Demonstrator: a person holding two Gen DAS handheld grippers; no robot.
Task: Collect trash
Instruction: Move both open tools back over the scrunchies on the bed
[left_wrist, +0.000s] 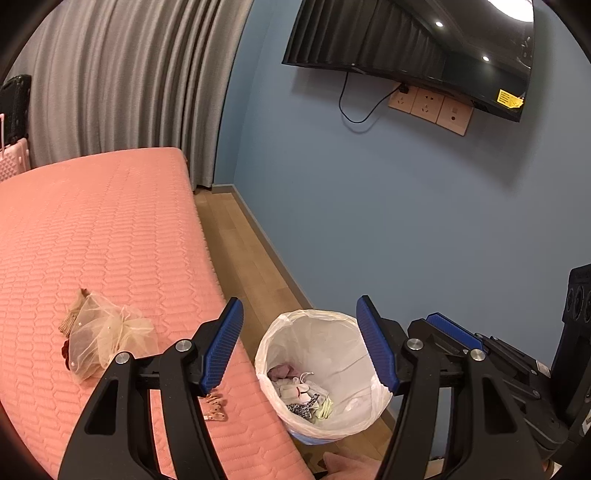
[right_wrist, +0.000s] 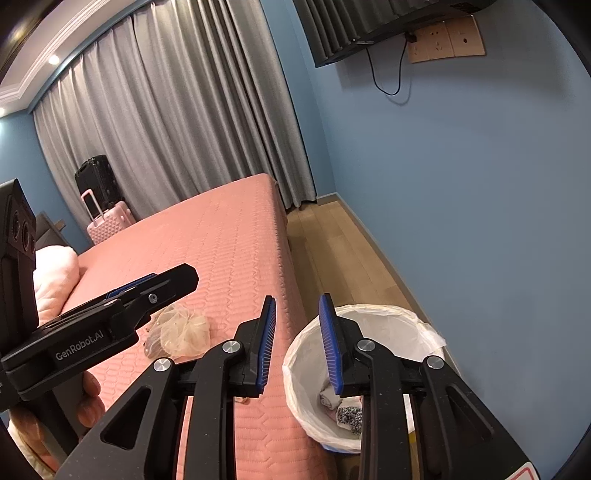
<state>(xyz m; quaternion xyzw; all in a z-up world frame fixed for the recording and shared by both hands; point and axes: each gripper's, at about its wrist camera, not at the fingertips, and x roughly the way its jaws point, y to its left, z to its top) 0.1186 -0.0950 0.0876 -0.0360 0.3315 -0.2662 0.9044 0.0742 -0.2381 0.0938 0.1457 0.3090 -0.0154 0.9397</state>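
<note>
A white-lined trash bin (left_wrist: 325, 373) stands on the floor beside the pink bed (left_wrist: 103, 236), with several scraps inside. A crumpled gauze bundle (left_wrist: 103, 336) lies on the bed, and a small beige scrap (left_wrist: 214, 404) lies near the bed's edge. My left gripper (left_wrist: 299, 347) is open and empty above the bed's edge and the bin. My right gripper (right_wrist: 297, 343) is open and empty, its fingers narrower apart, between the bed (right_wrist: 207, 251) and the bin (right_wrist: 369, 373). The gauze bundle shows in the right wrist view (right_wrist: 183, 330) to its left.
A blue wall (left_wrist: 406, 221) runs close along the right, with a strip of wooden floor (left_wrist: 236, 251) between it and the bed. A TV (left_wrist: 413, 48) hangs above. Grey curtains (right_wrist: 177, 129) and two suitcases (right_wrist: 103, 206) stand at the far end. A pink pillow (right_wrist: 55, 277) lies on the left.
</note>
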